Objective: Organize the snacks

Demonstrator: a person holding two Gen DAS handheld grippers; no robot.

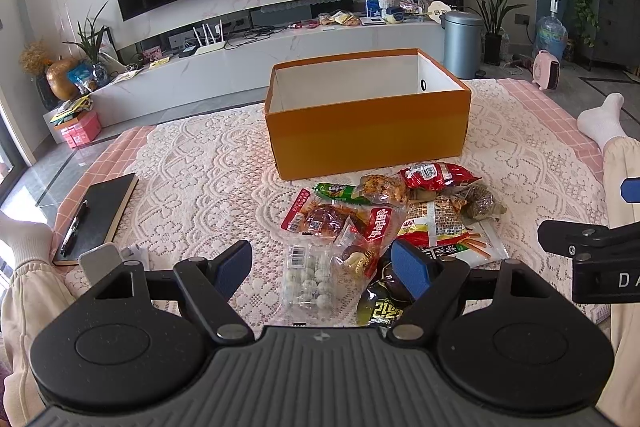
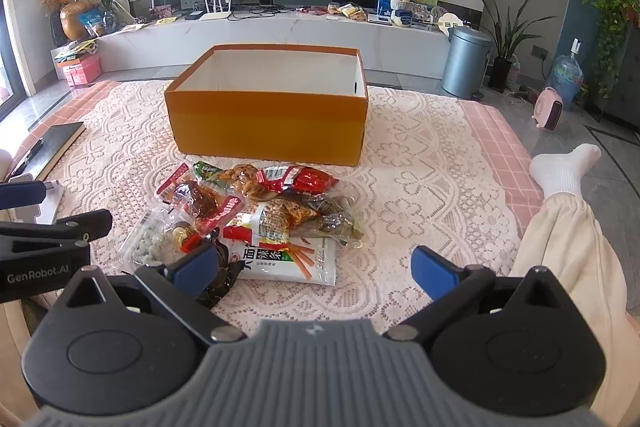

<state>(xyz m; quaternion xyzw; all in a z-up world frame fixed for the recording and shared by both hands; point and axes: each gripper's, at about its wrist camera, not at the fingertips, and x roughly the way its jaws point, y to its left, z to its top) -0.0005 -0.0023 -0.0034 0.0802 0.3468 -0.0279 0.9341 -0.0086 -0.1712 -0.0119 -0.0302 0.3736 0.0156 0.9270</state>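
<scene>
left gripper (image 1: 322,267): jaws spread, holding nothing, above the near edge of the snack pile.
right gripper (image 2: 314,265): jaws spread wide, holding nothing, just right of the pile.
snack packets (image 2: 256,215): one loose heap ahead of both tools, about ten; exact count unclear.
orange box (image 2: 268,125): one, open, just beyond the heap.
notebook (image 1: 100,213): one, far left, one pen (image 1: 74,229) on it.

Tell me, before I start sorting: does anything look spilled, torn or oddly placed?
Nothing looks spilled or torn. The snack packets lie in a loose overlapping heap on the lace cloth, beside the open orange box, not yet in it.
</scene>
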